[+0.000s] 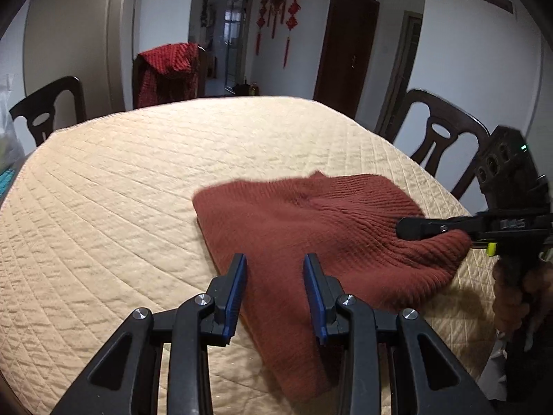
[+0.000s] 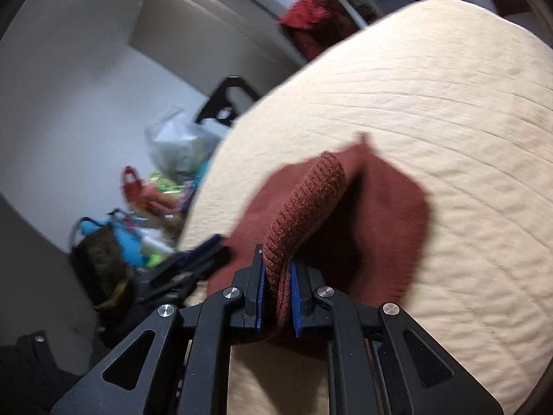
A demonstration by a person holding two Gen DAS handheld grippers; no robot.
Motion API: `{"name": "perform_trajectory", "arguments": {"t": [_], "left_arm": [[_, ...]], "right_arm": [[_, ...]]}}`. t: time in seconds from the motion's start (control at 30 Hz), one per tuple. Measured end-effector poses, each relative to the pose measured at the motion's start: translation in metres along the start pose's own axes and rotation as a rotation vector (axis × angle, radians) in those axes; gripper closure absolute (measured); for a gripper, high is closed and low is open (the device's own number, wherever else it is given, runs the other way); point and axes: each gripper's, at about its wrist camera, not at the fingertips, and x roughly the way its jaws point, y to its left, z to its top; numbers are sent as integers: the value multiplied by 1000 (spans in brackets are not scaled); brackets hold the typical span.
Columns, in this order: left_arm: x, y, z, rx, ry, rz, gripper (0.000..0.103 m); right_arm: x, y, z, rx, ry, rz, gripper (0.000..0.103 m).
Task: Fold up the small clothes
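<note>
A rust-red knitted garment lies on the quilted beige table cover, right of centre. My left gripper is open and empty, its blue-padded fingers over the garment's near edge. My right gripper is shut on the garment's ribbed edge and lifts that edge off the table; the rest of the garment lies flat behind. The right gripper also shows in the left wrist view, coming in from the right onto the garment. The left gripper shows blurred at the left in the right wrist view.
Dark wooden chairs stand around the table: one at the far left, one at the right, one at the back draped with a red cloth. Bags and colourful clutter lie on the floor beyond the table's left edge.
</note>
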Motion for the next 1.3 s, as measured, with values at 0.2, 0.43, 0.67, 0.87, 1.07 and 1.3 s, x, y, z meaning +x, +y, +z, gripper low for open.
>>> {"name": "perform_trajectory", "arguments": {"t": [0.2, 0.43, 0.67, 0.87, 1.07, 1.3], "left_arm": [[-7, 3, -1, -6, -11, -11, 63], [-1, 27, 2, -83, -5, 48, 63], [4, 23, -6, -79, 10, 31, 62], [8, 33, -7, -135, 23, -8, 56], [17, 47, -10, -228, 57, -76, 47], [31, 47, -9, -269, 89, -143, 43]], "right_arm": [[-14, -15, -14, 25, -7, -37, 86], [-28, 23, -5, -111, -94, -136, 68], [7, 28, -19, -265, -26, -268, 68], [-9, 13, -13, -195, -88, -340, 67], [1, -19, -5, -33, -28, -226, 55], [0, -19, -2, -20, -20, -213, 55]]}}
